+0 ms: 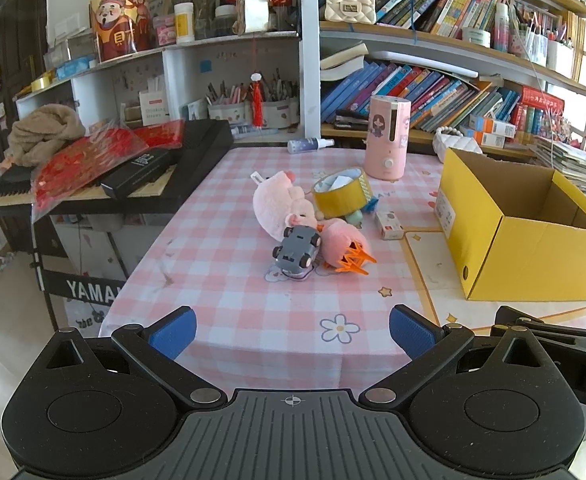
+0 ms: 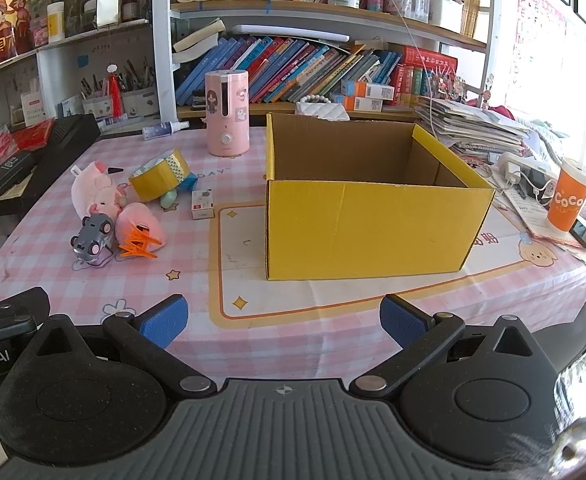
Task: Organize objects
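A heap of small things lies mid-table: a pink plush (image 1: 273,204) (image 2: 91,194), a grey toy car (image 1: 297,250) (image 2: 92,237), an orange claw clip (image 1: 351,262) (image 2: 139,245), a yellow tape roll (image 1: 340,193) (image 2: 159,176) and a small white box (image 1: 389,225) (image 2: 203,205). To their right stands an open yellow cardboard box (image 1: 533,248) (image 2: 369,228), which looks empty. My left gripper (image 1: 292,332) is open at the table's near edge, well short of the heap. Also open and holding nothing, my right gripper (image 2: 284,320) faces the box front.
A pink humidifier (image 1: 387,138) (image 2: 228,114) and a spray bottle (image 1: 309,145) stand at the table's back. A black keyboard (image 1: 105,184) borders the left side. An orange cup (image 2: 569,194), papers and cables lie right of the box. Bookshelves rise behind.
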The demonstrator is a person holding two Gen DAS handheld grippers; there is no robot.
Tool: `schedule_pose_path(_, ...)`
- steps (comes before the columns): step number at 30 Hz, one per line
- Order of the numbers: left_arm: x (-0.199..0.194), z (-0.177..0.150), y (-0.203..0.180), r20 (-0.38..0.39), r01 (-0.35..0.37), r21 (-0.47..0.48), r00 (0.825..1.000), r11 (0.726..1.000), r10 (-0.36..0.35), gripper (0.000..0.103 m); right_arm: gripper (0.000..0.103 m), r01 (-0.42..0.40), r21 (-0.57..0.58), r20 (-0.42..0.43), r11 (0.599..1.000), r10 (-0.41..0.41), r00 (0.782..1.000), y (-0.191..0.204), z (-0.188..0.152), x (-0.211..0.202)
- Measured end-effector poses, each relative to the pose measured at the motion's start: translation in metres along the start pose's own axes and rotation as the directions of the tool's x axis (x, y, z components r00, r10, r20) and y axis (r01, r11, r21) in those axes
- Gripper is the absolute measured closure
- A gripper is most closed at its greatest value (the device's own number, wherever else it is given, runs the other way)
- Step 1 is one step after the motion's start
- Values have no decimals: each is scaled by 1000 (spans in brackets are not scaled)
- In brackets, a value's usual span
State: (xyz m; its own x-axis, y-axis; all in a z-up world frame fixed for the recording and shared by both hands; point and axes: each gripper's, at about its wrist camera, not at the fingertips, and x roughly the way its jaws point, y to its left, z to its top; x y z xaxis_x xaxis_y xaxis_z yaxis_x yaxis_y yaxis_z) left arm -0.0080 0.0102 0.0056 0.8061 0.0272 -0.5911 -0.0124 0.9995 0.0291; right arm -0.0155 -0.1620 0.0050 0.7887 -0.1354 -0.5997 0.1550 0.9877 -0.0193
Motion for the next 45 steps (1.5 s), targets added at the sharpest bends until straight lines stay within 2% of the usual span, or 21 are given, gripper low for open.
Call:
schedule_pose_path(21, 6, 1, 21, -3, -17, -24, 1000, 1000, 17, 0, 0, -35, -31, -4, 999, 35, 999, 24, 3, 8)
schedule_pose_path(33, 21, 2, 33, -20, -45, -43, 999, 998, 44, 0, 13, -143, -60, -35, 988, 141, 989, 37, 6, 24)
schedule_pose_path(45, 57, 17, 53, -64, -68, -132, 996, 989, 60, 0, 17, -254, -90, -77, 963, 248, 966, 58, 26, 64)
